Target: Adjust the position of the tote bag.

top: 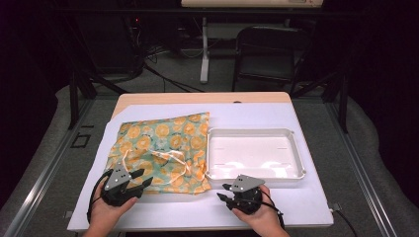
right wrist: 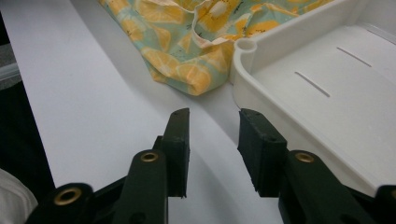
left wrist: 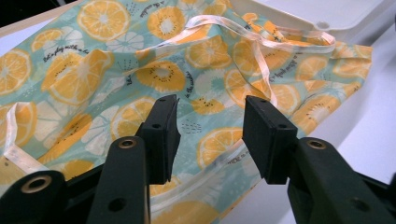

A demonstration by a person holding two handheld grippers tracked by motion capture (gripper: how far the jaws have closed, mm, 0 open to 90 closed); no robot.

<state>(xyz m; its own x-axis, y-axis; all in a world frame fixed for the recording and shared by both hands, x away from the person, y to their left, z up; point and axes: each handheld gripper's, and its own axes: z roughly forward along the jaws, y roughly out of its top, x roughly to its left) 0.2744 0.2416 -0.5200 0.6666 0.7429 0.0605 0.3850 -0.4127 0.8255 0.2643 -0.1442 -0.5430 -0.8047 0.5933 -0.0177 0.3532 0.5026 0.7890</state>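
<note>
- The teal cloth drawstring bag printed with orange slices (top: 160, 150) lies flat on the white bench (top: 296, 207), on its left half, with the shallow white plastic tray (top: 296, 148) just beside its right edge
- The left claw (top: 140, 178) sits at the bag's near left corner, jaws well apart and holding nothing; in the left gripper view its tips (left wrist: 210, 135) hang over the near hemmed edge of the cloth (left wrist: 140, 70), which runs on ahead of them
- The right claw (top: 223, 193) rests on bare bench in front of the tray's near rim, also open and empty; in the right gripper view (right wrist: 212, 140) the bag's near right corner (right wrist: 187, 70) lies ahead and a little left of it, apart from the tips
- The left claw is the nearer to the cloth; whether its jaws touch the fabric I cannot tell from here
- The bag's long axis seems to run left to right across the bench
- Its pale peach ribbon drawstring (left wrist: 261, 42) loops loose over the near middle, so the mouth probably faces the person
</note>
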